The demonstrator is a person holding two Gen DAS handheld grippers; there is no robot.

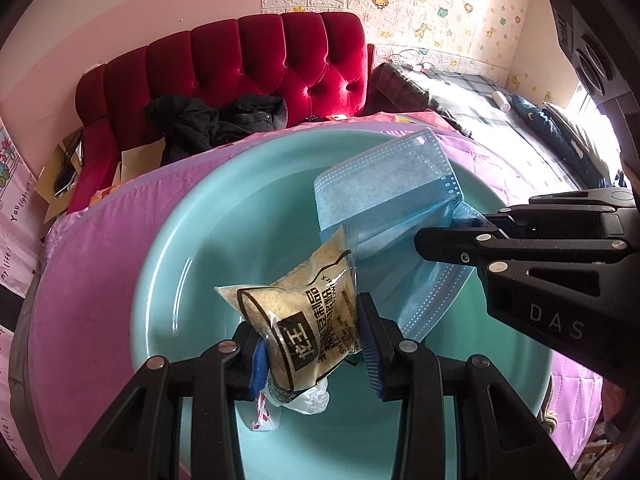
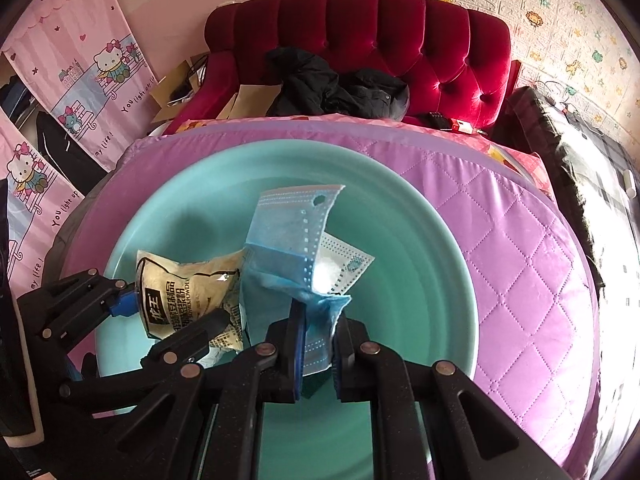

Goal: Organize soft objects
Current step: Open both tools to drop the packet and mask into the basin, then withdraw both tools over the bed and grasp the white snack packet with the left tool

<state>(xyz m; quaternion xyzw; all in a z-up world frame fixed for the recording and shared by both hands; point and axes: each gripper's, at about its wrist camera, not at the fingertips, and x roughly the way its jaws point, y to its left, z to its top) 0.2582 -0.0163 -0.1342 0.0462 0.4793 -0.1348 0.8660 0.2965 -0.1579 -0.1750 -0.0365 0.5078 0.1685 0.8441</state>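
Note:
A clear packet of beige powder with black print (image 1: 304, 312) hangs over the teal basin (image 1: 192, 248), and my left gripper (image 1: 314, 346) is shut on its lower end. A blue face-mask pack (image 1: 384, 208) hangs beside it on the right, held by my right gripper (image 1: 460, 232), which comes in from the right edge. In the right wrist view the right gripper (image 2: 318, 344) is shut on the bottom of the blue mask pack (image 2: 288, 248), above the basin (image 2: 400, 240). The left gripper (image 2: 168, 316) holds the powder packet (image 2: 184, 284) to its left.
The basin rests on a pink quilted surface (image 2: 520, 260). Behind stands a red tufted sofa (image 1: 256, 64) with black clothing (image 1: 216, 120) on it. Pink cartoon curtains (image 2: 80, 72) hang at left. A white crumpled wrapper (image 1: 296, 400) lies under the packet.

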